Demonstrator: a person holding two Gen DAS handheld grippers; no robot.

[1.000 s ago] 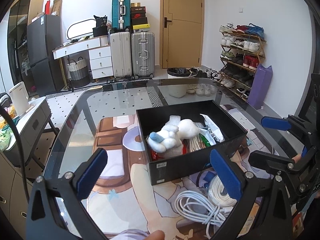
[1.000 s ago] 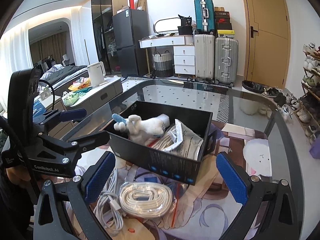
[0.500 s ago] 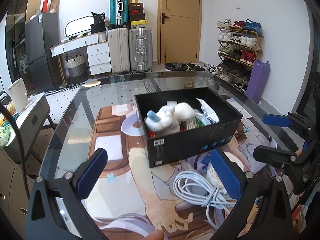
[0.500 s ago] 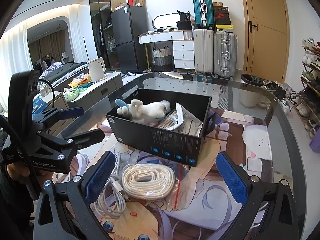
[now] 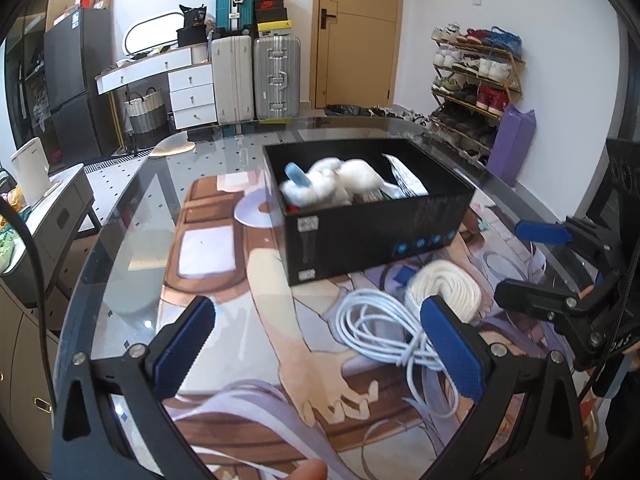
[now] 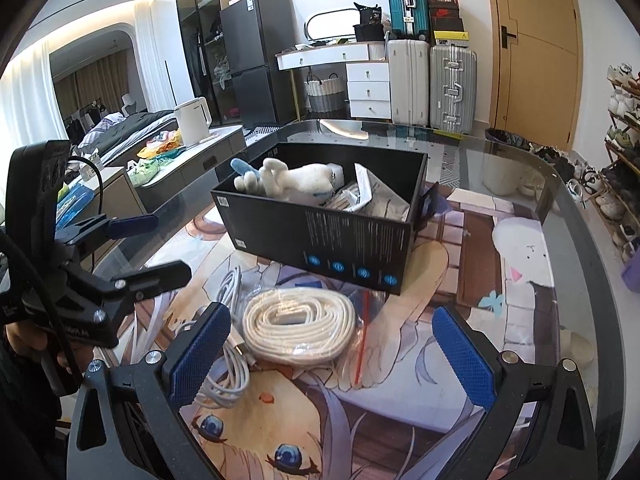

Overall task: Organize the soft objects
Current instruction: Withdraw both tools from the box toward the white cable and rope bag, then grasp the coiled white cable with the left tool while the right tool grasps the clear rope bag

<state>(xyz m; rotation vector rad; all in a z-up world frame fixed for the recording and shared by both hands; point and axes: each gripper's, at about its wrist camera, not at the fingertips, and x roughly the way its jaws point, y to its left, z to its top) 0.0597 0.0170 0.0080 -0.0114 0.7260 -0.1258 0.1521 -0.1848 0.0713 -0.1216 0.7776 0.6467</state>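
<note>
Both tongs hover above the table with jaws spread wide, gripping nothing — the left gripper [image 5: 320,344] over a loose white cable [image 5: 384,332], the right gripper [image 6: 332,352] over a bagged coil of white rope [image 6: 300,328]. Cable and rope lie side by side on the glass table [image 6: 560,208], just in front of the black box [image 6: 320,236], where a white plush toy [image 6: 296,180] rests atop plastic packets [image 6: 376,200].
</note>
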